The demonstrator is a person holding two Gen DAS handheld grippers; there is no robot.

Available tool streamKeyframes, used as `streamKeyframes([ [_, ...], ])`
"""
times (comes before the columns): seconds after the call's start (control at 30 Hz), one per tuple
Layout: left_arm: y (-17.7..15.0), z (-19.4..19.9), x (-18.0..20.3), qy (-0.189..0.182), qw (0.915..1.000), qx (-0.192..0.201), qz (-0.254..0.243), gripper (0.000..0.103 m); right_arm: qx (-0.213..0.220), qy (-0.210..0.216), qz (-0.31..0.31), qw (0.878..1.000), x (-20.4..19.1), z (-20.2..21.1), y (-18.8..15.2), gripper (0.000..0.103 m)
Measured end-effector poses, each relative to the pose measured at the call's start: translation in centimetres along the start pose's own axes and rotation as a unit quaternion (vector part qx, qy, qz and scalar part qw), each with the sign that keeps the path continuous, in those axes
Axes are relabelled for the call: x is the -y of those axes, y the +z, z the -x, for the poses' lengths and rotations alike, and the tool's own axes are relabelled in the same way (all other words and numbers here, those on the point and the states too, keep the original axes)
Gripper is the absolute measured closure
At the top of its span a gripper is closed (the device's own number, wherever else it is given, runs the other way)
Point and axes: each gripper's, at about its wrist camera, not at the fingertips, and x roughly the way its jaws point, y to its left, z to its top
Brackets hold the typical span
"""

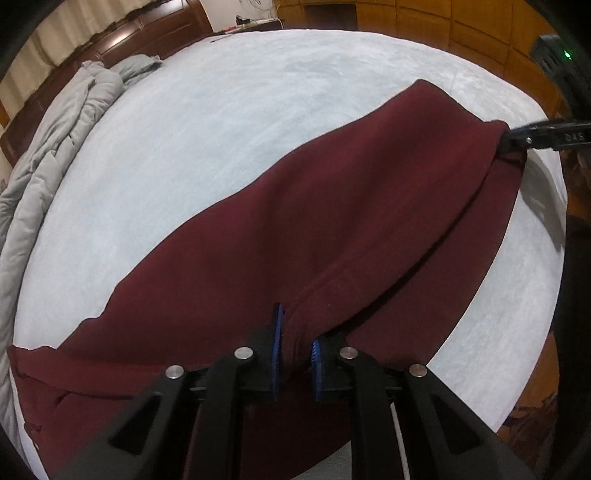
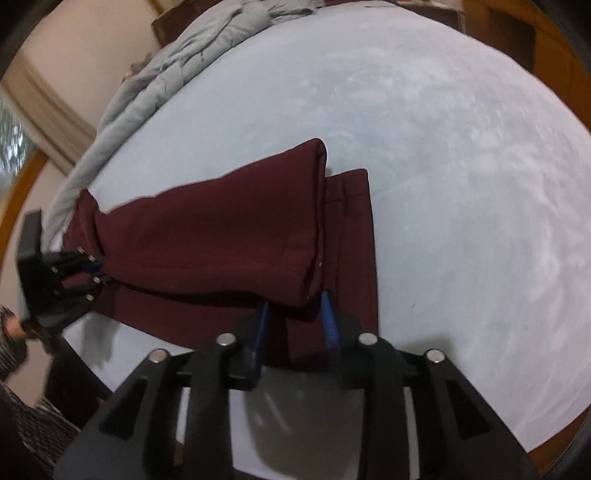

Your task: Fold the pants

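Observation:
Dark red pants [image 1: 295,229] lie across the pale blue bed [image 1: 221,129], one leg laid over the other. My left gripper [image 1: 297,347] is shut on a fold of the pants near the bed's near edge. My right gripper [image 2: 295,317] is shut on the hem end of the upper leg [image 2: 236,236], which is lifted over the lower leg [image 2: 351,229]. The right gripper shows at the far right of the left wrist view [image 1: 517,137], clamped on the cloth. The left gripper shows at the left of the right wrist view [image 2: 96,268], pinching the bunched cloth.
A grey quilt [image 1: 48,155] is bunched along the bed's left side, also in the right wrist view [image 2: 155,74]. A dark wooden headboard [image 1: 122,40] stands behind it. Wooden cabinets [image 1: 443,22] line the far wall. The bed's near edge [image 1: 480,406] drops to the floor.

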Motion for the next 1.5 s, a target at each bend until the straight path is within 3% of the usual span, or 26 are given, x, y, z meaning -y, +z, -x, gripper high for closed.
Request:
streamKeyframes([
  [0.1,0.2,-0.1,-0.3,-0.017,0.9993,-0.004,0.035,0.089,0.012,0.021,-0.043,0.999,0.0,1.8,-0.3,0.044],
  [0.23,0.3,-0.1,-0.4,-0.021,0.998,-0.009,0.059,0.088,0.015,0.103,-0.118,0.988,-0.4,3.0,-1.4,0.044],
  [0.37,0.6,0.0,-0.8,-0.026,0.9973,-0.015,0.067,0.088,-0.005,0.19,-0.2,0.961,-1.0,0.5,-2.8,0.044],
  [0.6,0.8,-0.1,-1.9,-0.038,0.9965,-0.02,0.072,0.087,0.002,0.201,-0.301,0.932,0.6,-3.1,-1.5,0.039],
  [0.67,0.8,-0.1,-2.0,-0.037,0.9968,-0.019,0.068,0.086,0.011,0.2,-0.322,0.925,1.5,-3.5,-0.8,0.044],
  [0.7,0.7,0.0,-1.9,-0.036,0.997,-0.019,0.066,0.086,0.011,0.195,-0.33,0.924,2.0,-3.7,-0.6,0.056],
  [0.73,0.8,0.1,-2.0,-0.036,0.997,-0.02,0.066,0.086,0.009,0.183,-0.328,0.927,2.2,-3.7,-0.3,0.079],
  [0.77,0.7,0.2,-2.1,-0.037,0.9968,-0.021,0.068,0.086,0.008,0.171,-0.324,0.93,2.4,-3.6,-0.4,0.089],
  [0.8,0.8,0.4,-2.2,-0.038,0.9967,-0.02,0.069,0.086,0.008,0.166,-0.315,0.934,2.3,-3.1,-0.1,0.092],
  [0.9,1.2,2.1,-2.3,-0.041,0.9961,-0.003,0.078,0.086,0.04,0.151,-0.279,0.947,1.8,-0.2,0.4,0.093],
  [1.03,2.1,5.6,-1.7,-0.045,0.9951,0.03,0.083,0.085,0.078,0.127,-0.258,0.955,1.4,3.7,-0.1,0.094],
  [1.13,1.8,5.4,-0.1,-0.036,0.9971,0.02,0.064,0.085,0.057,0.096,-0.256,0.96,2.0,3.4,-0.9,0.093],
  [1.23,0.2,2.4,1.1,-0.032,0.9978,-0.016,0.055,0.085,0.0,0.067,-0.273,0.96,3.4,-0.3,-2.6,0.093],
  [1.3,-0.7,0.9,1.1,-0.034,0.9973,-0.026,0.059,0.084,-0.004,0.063,-0.278,0.958,3.6,-1.6,-3.1,0.093],
  [1.4,-0.9,1.1,0.7,-0.04,0.997,-0.014,0.064,0.082,-0.008,0.052,-0.258,0.965,2.9,-0.7,-2.8,0.083],
  [1.47,-1.1,1.8,0.1,-0.054,0.9953,-0.015,0.08,0.072,-0.01,0.04,-0.245,0.969,2.2,0.6,-2.5,0.066],
  [1.5,-0.9,1.9,0.5,-0.06,0.9942,-0.015,0.087,0.063,-0.01,0.027,-0.241,0.97,1.9,1.4,-2.4,0.051],
])
